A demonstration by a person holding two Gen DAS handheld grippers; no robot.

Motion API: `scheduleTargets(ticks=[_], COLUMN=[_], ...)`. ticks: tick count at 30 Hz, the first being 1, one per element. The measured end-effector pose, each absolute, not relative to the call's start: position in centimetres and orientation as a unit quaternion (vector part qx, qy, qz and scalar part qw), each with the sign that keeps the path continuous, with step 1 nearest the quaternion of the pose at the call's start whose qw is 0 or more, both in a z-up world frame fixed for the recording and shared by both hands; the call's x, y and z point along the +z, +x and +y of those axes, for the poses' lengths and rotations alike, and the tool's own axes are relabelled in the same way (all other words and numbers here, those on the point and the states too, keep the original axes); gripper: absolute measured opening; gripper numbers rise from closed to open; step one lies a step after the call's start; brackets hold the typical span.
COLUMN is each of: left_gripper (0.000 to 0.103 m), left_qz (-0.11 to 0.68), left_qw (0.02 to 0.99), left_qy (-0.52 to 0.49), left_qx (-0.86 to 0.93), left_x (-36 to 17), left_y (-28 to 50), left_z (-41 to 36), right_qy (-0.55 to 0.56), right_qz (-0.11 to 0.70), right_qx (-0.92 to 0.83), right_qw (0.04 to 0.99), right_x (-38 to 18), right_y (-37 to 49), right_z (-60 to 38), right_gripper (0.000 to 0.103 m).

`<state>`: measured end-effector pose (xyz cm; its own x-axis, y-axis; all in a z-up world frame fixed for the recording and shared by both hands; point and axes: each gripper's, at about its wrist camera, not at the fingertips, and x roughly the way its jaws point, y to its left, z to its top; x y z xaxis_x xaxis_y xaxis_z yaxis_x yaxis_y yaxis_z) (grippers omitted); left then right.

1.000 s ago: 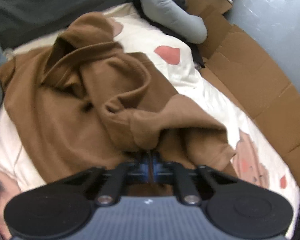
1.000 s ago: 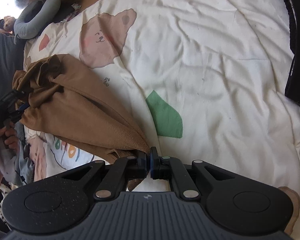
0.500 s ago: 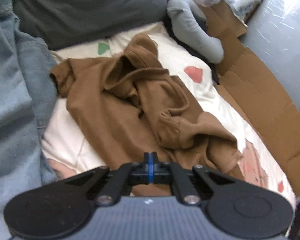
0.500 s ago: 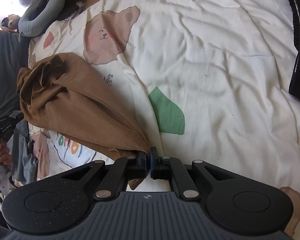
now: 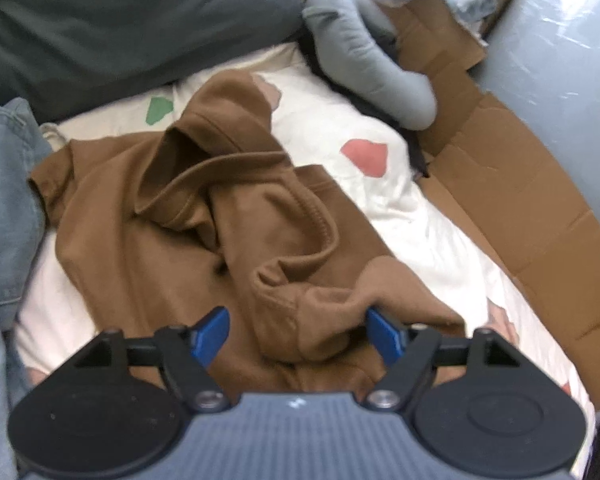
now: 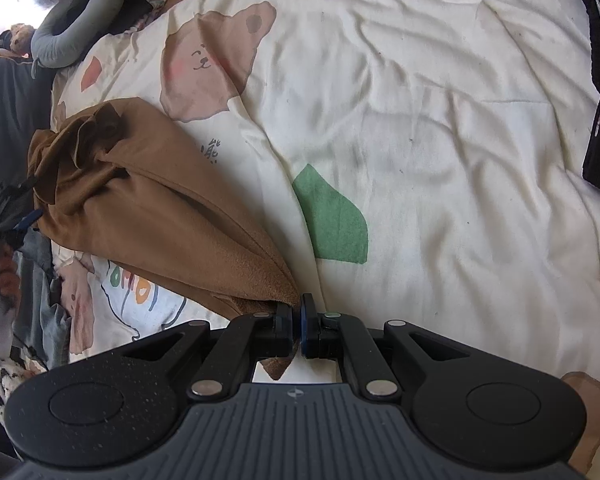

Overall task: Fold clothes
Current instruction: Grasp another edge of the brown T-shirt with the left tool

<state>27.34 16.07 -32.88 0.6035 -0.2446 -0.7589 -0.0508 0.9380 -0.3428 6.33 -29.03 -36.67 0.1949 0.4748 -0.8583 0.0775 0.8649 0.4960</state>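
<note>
Left gripper [image 5: 298,330] low over the bedsheet [image 5: 332,136], jaws spread astride a bunched fold of the brown garment [image 5: 204,220]; right gripper [image 6: 297,320] level, pinching the garment's corner.

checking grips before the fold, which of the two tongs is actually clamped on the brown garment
The right tongs: shut on a corner of the brown garment. The left tongs stand wide open, blue pads either side of a bunched fold, gripping nothing.

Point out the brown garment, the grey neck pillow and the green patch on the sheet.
brown garment [image 5: 148,248], left wrist view, flat body panel.
grey neck pillow [image 5: 364,56], left wrist view, curved arm.
green patch [image 6: 334,220], right wrist view, its middle.
</note>
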Motion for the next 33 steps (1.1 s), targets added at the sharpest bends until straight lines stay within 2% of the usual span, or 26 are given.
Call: scheduleTargets(ticks=[3,5,6,7,8,15,26,33], left_gripper=[0.077,0.066,0.048,0.025,0.016,0.012,0.011,0.01], left_qz=[0.429,0.425,0.424,0.429,0.431,0.424,0.403,0.394], left_qw=[0.884,0.884,0.883,0.881,0.881,0.883,0.901,0.909], left_qy=[-0.181,-0.192,-0.197,-0.195,-0.191,-0.187,-0.155,-0.136], left_qx=[-0.043,-0.042,-0.041,-0.042,-0.045,-0.075,-0.036,-0.01], left_x=[-33.1,-33.3,-33.4,-33.5,-33.5,-31.4,-24.7,-22.9], left_y=[27.9,28.2,28.3,28.5,28.4,25.6,22.0,20.5], left_z=[16.2,16.3,16.3,16.2,16.2,17.8,24.8,27.1], right_qy=[0.22,0.222,0.224,0.223,0.222,0.219,0.219,0.226], right_qz=[0.621,0.62,0.62,0.62,0.62,0.615,0.604,0.598], right_qx=[0.137,0.138,0.138,0.139,0.14,0.141,0.155,0.182], right_qw=[0.74,0.739,0.739,0.739,0.739,0.744,0.75,0.747], right_x=[-36.8,-36.8,-36.8,-36.9,-36.9,-36.6,-35.9,-35.5], right_y=[6.2,6.1,6.1,6.1,6.1,6.4,6.6,6.7], right_z=[-28.9,-29.0,-29.0,-29.1,-29.1,-29.2,-29.1,-28.4], right_gripper=[0.001,0.001,0.001,0.001,0.001,0.001,0.001,0.001])
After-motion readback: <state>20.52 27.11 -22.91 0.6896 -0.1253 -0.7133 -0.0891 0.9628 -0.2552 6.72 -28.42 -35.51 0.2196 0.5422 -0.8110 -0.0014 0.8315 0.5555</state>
